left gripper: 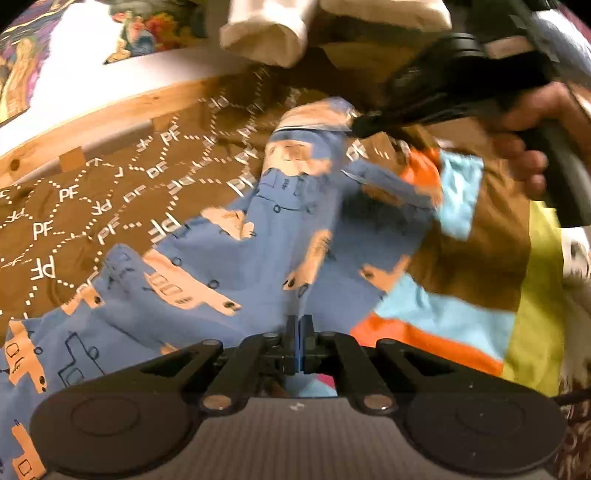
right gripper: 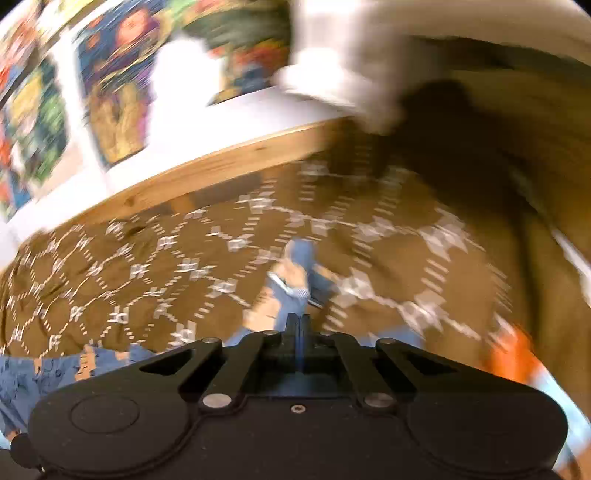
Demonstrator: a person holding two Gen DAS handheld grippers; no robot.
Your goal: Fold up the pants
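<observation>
The blue pants (left gripper: 280, 236) with peach truck prints lie across a brown bedspread (left gripper: 110, 206) printed with white letters. My left gripper (left gripper: 299, 323) is shut on the pants' near edge. My right gripper (left gripper: 360, 123) appears in the left wrist view at the upper right, shut on the far end of the pants and holding it up. In the right wrist view, which is motion-blurred, the right gripper (right gripper: 299, 321) is shut on a bunch of blue pants cloth (right gripper: 295, 284) above the bedspread (right gripper: 147, 266).
A multicolour patch blanket (left gripper: 461, 317) in orange, light blue and yellow lies to the right. A wooden bed rail (left gripper: 92, 125) runs along the far side, with a white wall and bright posters (right gripper: 110, 85) behind. White cloth (left gripper: 269, 29) lies at the top.
</observation>
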